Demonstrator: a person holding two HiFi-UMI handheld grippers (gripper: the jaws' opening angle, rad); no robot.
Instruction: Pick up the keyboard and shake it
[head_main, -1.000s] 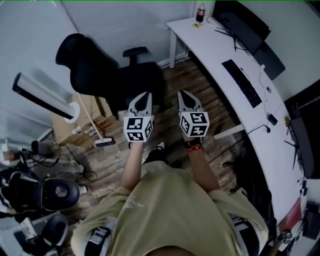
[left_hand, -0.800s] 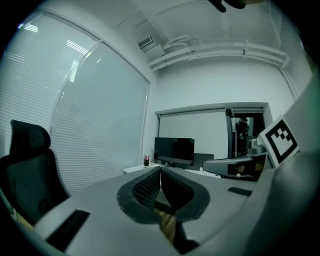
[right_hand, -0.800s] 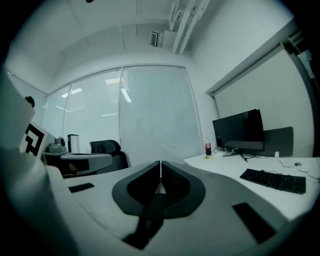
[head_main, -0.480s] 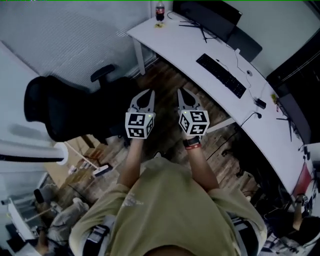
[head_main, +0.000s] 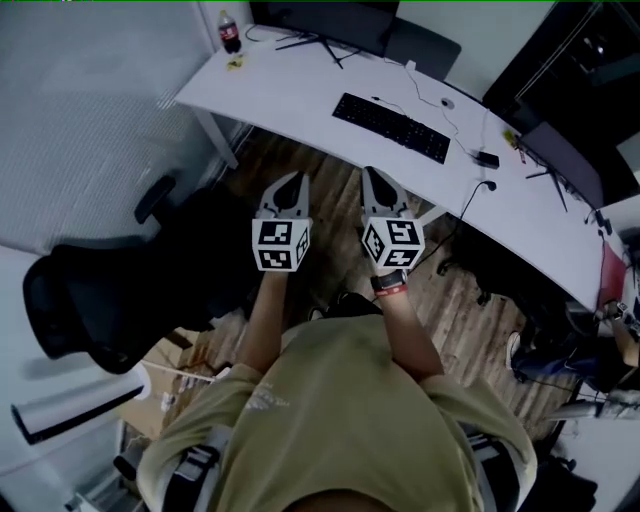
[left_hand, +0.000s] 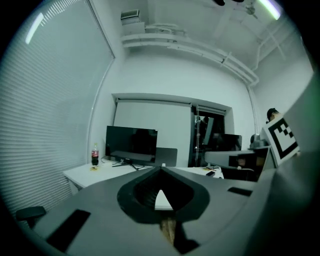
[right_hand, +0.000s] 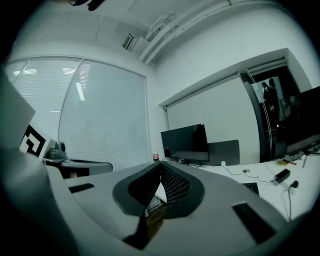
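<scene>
Wooden floor stretched beneath a long white tabletop that curved across the upper part of the head view. The black keyboard lay flat on that tabletop, near its front edge, with nothing touching it. A dark monitor stood behind the keyboard toward the wall, a small mouse sat just past the keyboard's right end, and a bottle with a red label stood upright at the far left corner. A black office chair sat to the left on the floor, well apart from the tabletop. The person held both arms out in front of the body, over the floor and short of the tabletop's edge. The left tool pointed toward the tabletop with its jaws closed together and nothing between them, which the left gripper view confirmed. The right tool sat just beside it, level with it and aimed the same way, its jaws likewise pressed tip to tip and empty. Both tools were apart from the keyboard, which lay ahead and slightly to the right of them. White blinds covered the window on the left side of the room.
</scene>
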